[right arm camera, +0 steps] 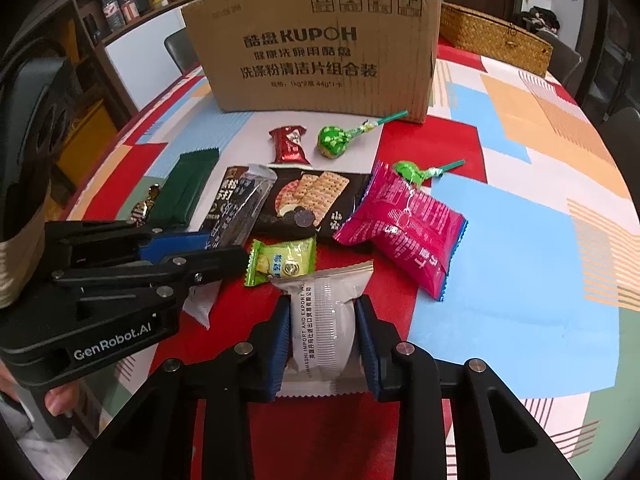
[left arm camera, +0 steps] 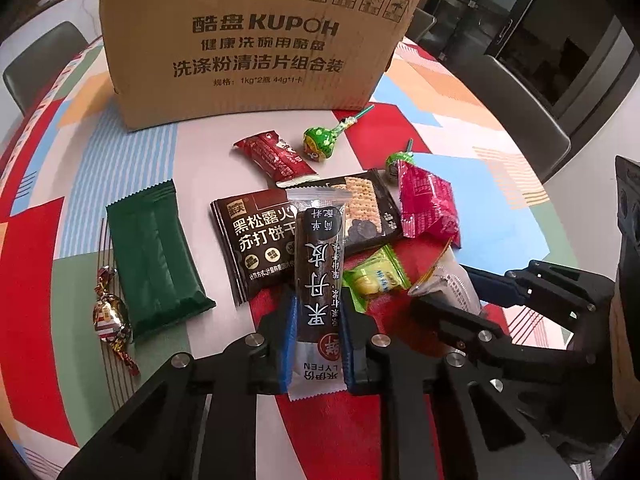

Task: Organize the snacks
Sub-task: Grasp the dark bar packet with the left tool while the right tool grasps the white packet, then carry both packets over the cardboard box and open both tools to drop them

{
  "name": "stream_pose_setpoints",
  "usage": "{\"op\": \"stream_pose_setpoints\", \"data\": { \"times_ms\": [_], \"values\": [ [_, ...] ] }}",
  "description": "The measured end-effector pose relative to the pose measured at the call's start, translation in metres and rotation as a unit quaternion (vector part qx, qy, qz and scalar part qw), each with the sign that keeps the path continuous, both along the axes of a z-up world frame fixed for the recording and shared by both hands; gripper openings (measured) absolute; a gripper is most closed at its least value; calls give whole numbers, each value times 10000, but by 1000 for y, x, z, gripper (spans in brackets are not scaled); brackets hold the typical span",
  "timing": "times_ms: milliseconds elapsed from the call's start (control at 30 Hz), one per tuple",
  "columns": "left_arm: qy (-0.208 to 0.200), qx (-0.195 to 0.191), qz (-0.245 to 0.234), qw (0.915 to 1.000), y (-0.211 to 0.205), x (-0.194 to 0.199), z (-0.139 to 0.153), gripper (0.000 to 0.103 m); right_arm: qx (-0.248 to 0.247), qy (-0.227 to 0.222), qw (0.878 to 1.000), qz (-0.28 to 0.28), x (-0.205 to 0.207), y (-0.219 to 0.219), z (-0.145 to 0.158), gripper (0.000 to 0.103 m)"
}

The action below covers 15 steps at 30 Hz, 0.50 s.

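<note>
My left gripper point(left arm camera: 318, 312) is shut on a long dark fruit-leather bar point(left arm camera: 318, 272), held over the black cracker pack point(left arm camera: 260, 240). My right gripper point(right arm camera: 322, 320) is shut on a white pouch point(right arm camera: 324, 320); it shows in the left wrist view point(left arm camera: 452, 312) at right. Loose snacks lie on the table: a green wafer pack point(left arm camera: 158, 256), a foil candy point(left arm camera: 110, 316), a red bar point(left arm camera: 276, 156), two green lollipops point(left arm camera: 318, 142) point(left arm camera: 396, 164), a pink bag point(right arm camera: 404, 228), a small green packet point(right arm camera: 282, 264). A cardboard box point(left arm camera: 256, 40) stands behind.
The table has a colourful patterned cloth point(right arm camera: 520, 240). A woven basket point(right arm camera: 496, 36) stands at the back right. Dark chairs point(left arm camera: 516, 104) stand around the table. Shelves with bottles point(right arm camera: 116, 4) are at the back left.
</note>
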<state>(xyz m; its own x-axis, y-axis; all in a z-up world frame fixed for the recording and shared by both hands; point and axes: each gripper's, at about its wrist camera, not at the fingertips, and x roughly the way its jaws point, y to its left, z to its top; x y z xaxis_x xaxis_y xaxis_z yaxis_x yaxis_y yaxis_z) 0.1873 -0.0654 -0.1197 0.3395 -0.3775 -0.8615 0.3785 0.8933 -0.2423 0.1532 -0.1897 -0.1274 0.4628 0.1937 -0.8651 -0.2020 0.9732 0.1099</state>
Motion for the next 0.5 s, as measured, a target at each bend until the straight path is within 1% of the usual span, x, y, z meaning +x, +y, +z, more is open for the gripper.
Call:
{"op": "stream_pose_setpoints", "data": {
  "times_ms": [267,500],
  "values": [
    [-265,-95,45,9996,4,-7,22,19,116,-142,9998,-34,-1,-1,14,33],
    [-709,-148,112,9973,10,-10,52,19,169,-421,9990,-41,-1,0,34,32]
  ]
}}
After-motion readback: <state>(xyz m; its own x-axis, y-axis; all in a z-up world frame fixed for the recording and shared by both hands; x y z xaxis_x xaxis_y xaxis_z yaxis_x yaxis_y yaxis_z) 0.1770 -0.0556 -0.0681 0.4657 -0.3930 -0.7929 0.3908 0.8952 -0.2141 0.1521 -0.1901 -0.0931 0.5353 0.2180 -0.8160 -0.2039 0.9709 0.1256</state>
